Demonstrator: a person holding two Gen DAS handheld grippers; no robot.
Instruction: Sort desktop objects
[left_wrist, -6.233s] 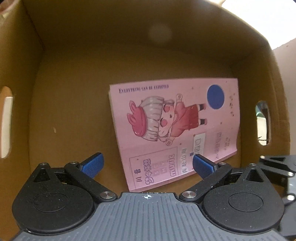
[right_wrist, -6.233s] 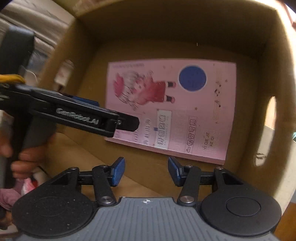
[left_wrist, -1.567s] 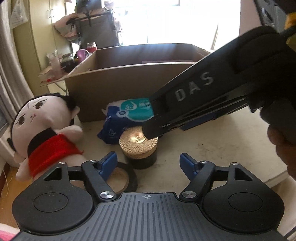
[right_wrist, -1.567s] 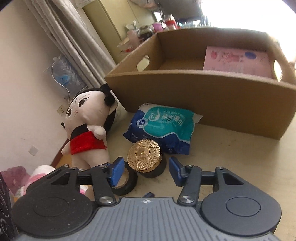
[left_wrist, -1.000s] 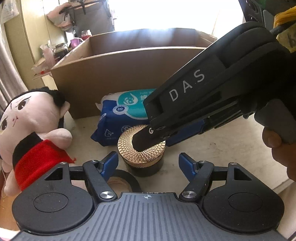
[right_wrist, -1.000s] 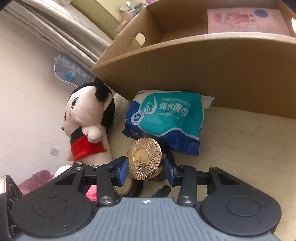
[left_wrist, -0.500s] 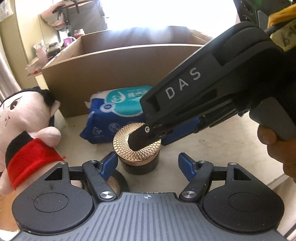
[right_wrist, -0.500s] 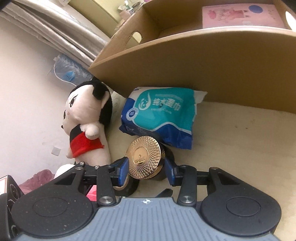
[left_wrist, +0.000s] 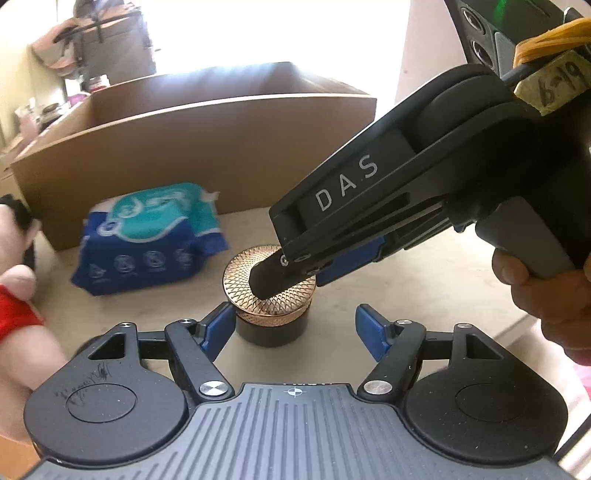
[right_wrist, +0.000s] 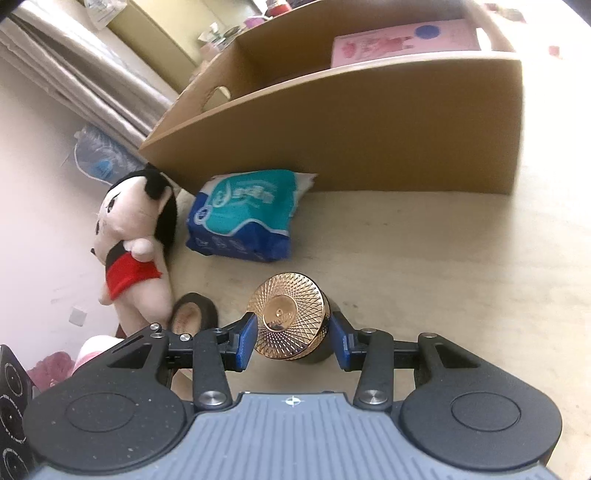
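Note:
A black jar with a gold patterned lid (right_wrist: 286, 314) sits between the blue pads of my right gripper (right_wrist: 293, 341), which is shut on its sides. In the left wrist view the same jar (left_wrist: 271, 328) stands on the beige tabletop, and one of the right gripper's fingers (left_wrist: 273, 275) crosses its lid. My left gripper (left_wrist: 295, 330) is open just in front of the jar, with nothing between its pads. A blue and teal wipes pack (right_wrist: 240, 214) lies to the jar's left, against the cardboard box (right_wrist: 369, 129).
A pink booklet (right_wrist: 402, 42) lies inside the box. A plush doll in red shorts (right_wrist: 129, 236) and a black tape roll (right_wrist: 192, 314) sit at the left. A hand (left_wrist: 546, 295) holds the right gripper's grip at the right of the left wrist view.
The jar, held between the right gripper's pads, has moved to the right, away from the wipes pack and the tape roll. The left gripper has followed it the same way.

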